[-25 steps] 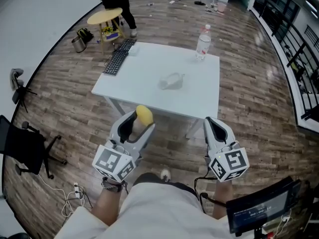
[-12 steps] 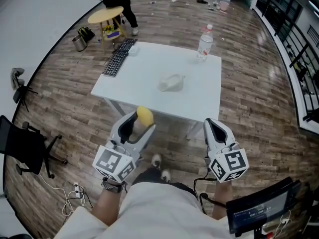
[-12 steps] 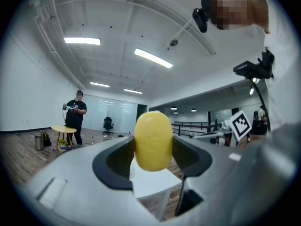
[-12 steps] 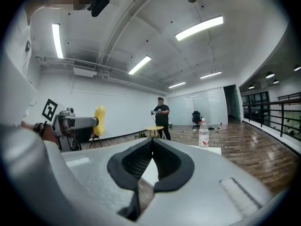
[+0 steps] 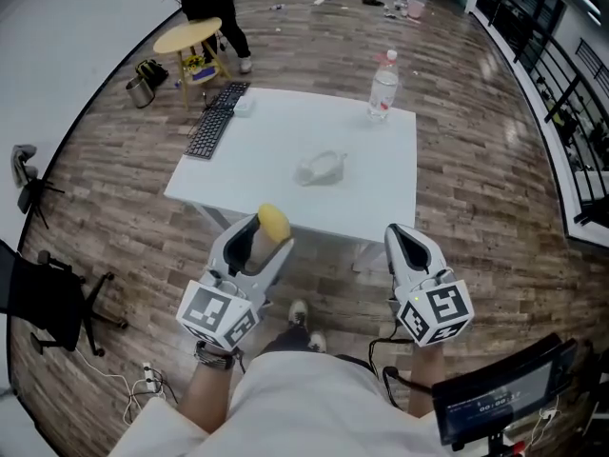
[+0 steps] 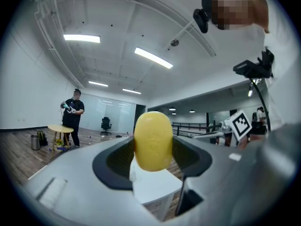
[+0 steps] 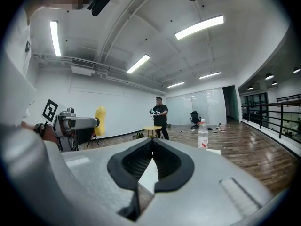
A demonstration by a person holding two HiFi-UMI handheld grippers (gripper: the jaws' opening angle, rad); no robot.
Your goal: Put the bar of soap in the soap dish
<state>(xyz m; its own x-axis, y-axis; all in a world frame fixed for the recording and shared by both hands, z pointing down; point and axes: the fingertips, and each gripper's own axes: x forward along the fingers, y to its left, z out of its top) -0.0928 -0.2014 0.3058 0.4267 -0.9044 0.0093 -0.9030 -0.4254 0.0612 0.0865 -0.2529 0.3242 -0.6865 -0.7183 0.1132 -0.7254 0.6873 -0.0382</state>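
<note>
One bar of soap [image 5: 275, 221] in L claw [image 5: 269, 230], short of table [image 5: 276, 136] edge

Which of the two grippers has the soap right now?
The left gripper, with its jaws clamped on the yellow bar of soap. The right gripper is shut with nothing between its jaws.

Left gripper [image 5: 264, 239]: held low in front of the body, pointing forward, jaws clamped on the yellow bar of soap [image 5: 274, 222].
Right gripper [image 5: 401, 239]: level alongside, well apart, jaws pressed together, empty.
Left forearm [image 5: 205, 393]: bare, close to the torso.
</note>
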